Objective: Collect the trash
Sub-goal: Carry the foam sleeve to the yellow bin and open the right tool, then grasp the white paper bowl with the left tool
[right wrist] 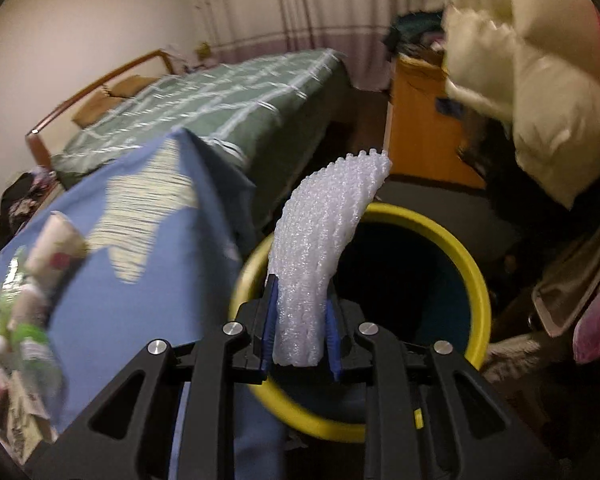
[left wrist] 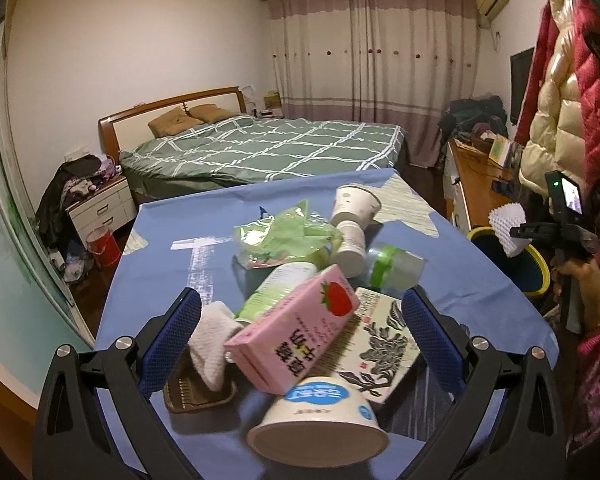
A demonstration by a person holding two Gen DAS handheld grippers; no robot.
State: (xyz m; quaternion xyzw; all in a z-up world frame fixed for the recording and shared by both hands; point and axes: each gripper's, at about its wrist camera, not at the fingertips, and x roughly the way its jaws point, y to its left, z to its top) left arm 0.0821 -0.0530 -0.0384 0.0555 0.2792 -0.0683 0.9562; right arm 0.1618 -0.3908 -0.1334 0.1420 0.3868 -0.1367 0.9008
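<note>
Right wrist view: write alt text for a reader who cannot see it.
The right gripper is shut on a curved white foam net sleeve, holding it over the open mouth of a yellow-rimmed dark trash bin. To the left, a blue-covered table holds blurred cups and packaging, with a green-checked bed behind.

Left claw (left wrist: 300, 320) wide open above the blue worktop (left wrist: 480, 280), around a heap of trash. Pink strawberry carton (left wrist: 292, 336) tilted on top, white yogurt cup (left wrist: 320, 420) on its side in front, white cloth (left wrist: 212, 340) near the left finger. Farther back, green plastic bag (left wrist: 284, 236) beside two paper cups (left wrist: 356, 204). At right edge, white foam net (left wrist: 508, 228) over the yellow-rimmed bin (left wrist: 538, 268).
</note>
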